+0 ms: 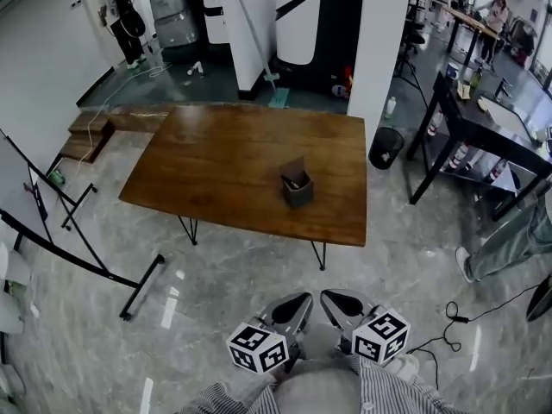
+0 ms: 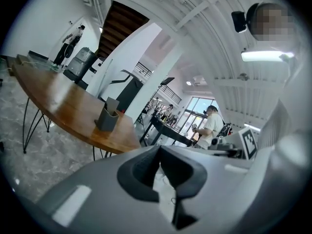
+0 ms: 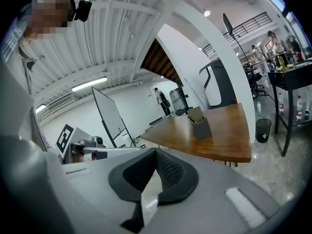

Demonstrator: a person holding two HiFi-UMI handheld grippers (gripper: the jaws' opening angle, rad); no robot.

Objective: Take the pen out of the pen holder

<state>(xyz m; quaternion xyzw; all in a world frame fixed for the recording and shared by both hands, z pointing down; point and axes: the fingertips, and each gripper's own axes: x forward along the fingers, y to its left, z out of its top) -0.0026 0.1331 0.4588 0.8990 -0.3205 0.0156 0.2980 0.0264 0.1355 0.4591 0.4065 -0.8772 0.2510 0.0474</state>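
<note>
A dark grey pen holder [image 1: 296,185] stands on the brown wooden table [image 1: 233,153], toward its near right side. A dark pen [image 1: 293,182] leans inside it. Both grippers are held low near my body, over the floor and well short of the table. The left gripper [image 1: 304,298] and the right gripper [image 1: 329,295] sit side by side, each with its jaw tips together and nothing between them. In the left gripper view the left gripper [image 2: 160,149] points toward the pen holder [image 2: 107,118]. From the right gripper [image 3: 156,151], the pen holder [image 3: 200,125] shows ahead on the table.
A whiteboard on a black stand [image 1: 78,266] is at the left. A black desk [image 1: 483,123], a black bin [image 1: 385,147] and a person's leg [image 1: 509,244] are at the right. A cable [image 1: 453,317] lies on the floor. A white pillar [image 1: 379,41] rises behind the table.
</note>
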